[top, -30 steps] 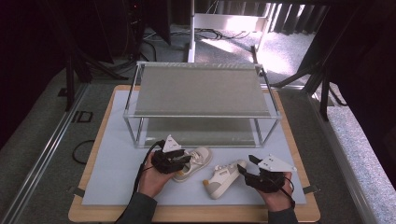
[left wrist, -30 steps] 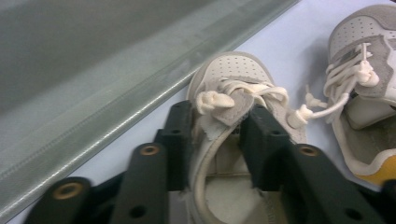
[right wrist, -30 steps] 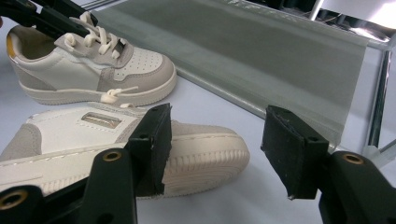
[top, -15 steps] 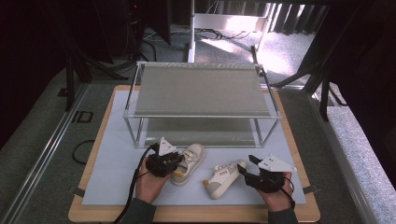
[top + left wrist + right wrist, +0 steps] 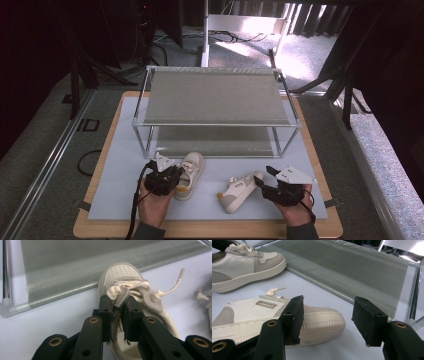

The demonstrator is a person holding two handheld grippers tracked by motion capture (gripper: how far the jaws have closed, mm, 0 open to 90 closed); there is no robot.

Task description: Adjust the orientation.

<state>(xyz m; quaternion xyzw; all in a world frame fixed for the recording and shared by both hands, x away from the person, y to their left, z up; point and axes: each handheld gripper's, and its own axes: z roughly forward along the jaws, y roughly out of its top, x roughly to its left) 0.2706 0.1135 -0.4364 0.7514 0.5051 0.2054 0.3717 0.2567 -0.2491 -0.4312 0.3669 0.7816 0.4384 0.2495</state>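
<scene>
Two small cream and grey sneakers lie on the pale mat in front of a two-shelf rack (image 5: 215, 95). The left shoe (image 5: 190, 172) points its toe at the rack's lower shelf (image 5: 75, 272). My left gripper (image 5: 172, 176) is shut on its grey tongue (image 5: 119, 296), just behind the knotted lace. The right shoe (image 5: 237, 191) lies on its side, sole toward the front. Its toe (image 5: 322, 322) reaches partly between the jaws of my right gripper (image 5: 261, 181), which stands open with its pads (image 5: 295, 315) wide apart.
The rack has a metal frame with corner posts (image 5: 415, 285) and grey mesh shelves. The mat (image 5: 120, 170) lies on a wooden board (image 5: 210, 229). A loose lace end (image 5: 178, 280) trails from the left shoe. Dark floor and stands surround the table.
The left gripper has closed on the left shoe's tongue and shifted slightly left and forward. The shoe has swung its toe toward the rack. The right gripper and right shoe have stayed still.
</scene>
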